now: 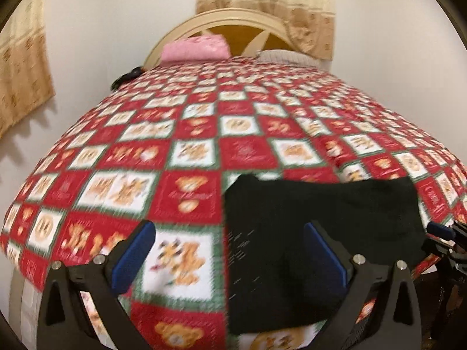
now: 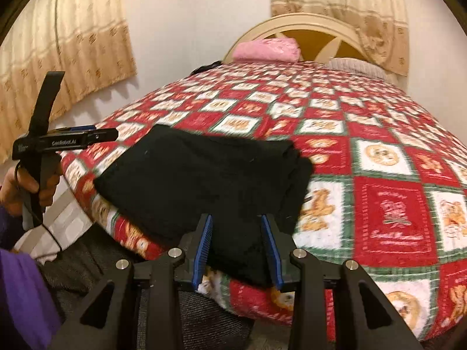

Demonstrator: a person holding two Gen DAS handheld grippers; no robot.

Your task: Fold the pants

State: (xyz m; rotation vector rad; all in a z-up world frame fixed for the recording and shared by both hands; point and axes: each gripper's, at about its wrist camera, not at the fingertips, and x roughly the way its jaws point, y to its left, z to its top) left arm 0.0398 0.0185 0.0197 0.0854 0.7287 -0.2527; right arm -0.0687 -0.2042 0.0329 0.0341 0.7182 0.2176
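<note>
Right wrist view showed the right gripper [image 2: 236,248], fingers part-spread over the pants [image 2: 201,172] at the bed's [image 2: 379,157] near edge; left gripper [image 1: 230,253] spread wide, empty. Folded pants could slide off.

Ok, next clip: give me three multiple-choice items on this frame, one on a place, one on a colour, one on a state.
1. Where do the pants lie?
A. near edge of the bed
B. by the headboard
C. on the floor

2. What colour is the folded cloth at the head of the bed?
A. blue
B. pink
C. green

3. How are the left gripper fingers?
A. shut on the pants
B. shut on the bedspread
C. open, holding nothing

Key: 1 A, the black pants sit at the near edge; 2 B, it is plainly pink; 3 C, the pads stand wide apart with nothing between them.
</note>
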